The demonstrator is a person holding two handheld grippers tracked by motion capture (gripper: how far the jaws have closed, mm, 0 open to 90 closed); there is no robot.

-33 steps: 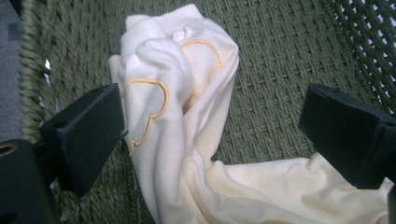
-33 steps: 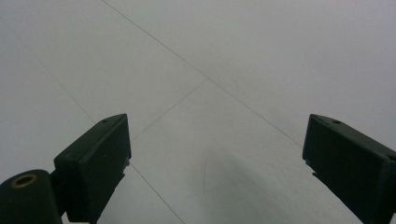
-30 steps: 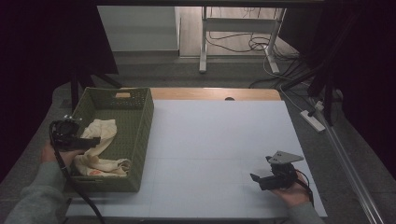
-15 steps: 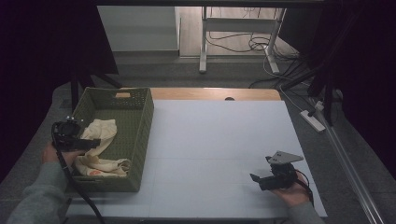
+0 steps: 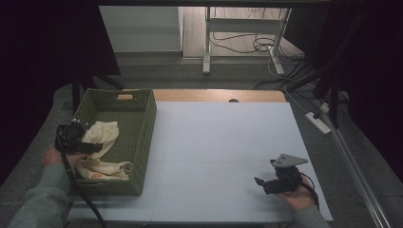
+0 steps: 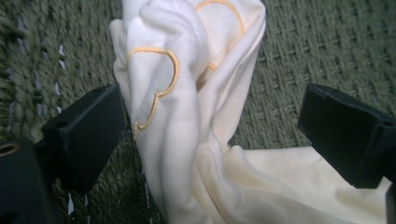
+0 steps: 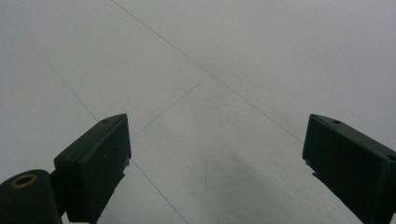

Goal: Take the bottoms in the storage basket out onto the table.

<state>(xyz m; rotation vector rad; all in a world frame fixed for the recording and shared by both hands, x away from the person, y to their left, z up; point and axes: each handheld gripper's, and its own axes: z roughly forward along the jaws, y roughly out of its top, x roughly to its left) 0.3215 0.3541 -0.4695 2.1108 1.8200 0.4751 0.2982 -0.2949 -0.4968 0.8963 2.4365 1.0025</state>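
Right hand-held gripper sits low at 5 o'clock on the bench, jaws spread wide and released, nothing between them; the right gripper view has bare white surface under it. Probably parked there to stay clear while the other hand works.

Left hand-held gripper is at 9 o'clock, over the near-left part of the basket. Its jaws are released too, wide apart, straddling a bunched fold of the cloth. One jaw touches or nearly touches the fold's side; the other stands well clear, so no grip yet. Jaws look lined up on the raised ridge because that is the easiest part to pinch.

Cloth is cream with thin orange stitched outlines, lying crumpled inside the basket; in the high view it runs from about the middle of the basket toward the near end. The green woven basket floor shows beneath it in the left gripper view.

Step in hand, by judgement: closing on the cloth to lift it out of the basket. Bench space at 12 to 3 o'clock is free for setting it down.

Far at 12 o'clock, past the bench edge: floor, a metal stand, cables.
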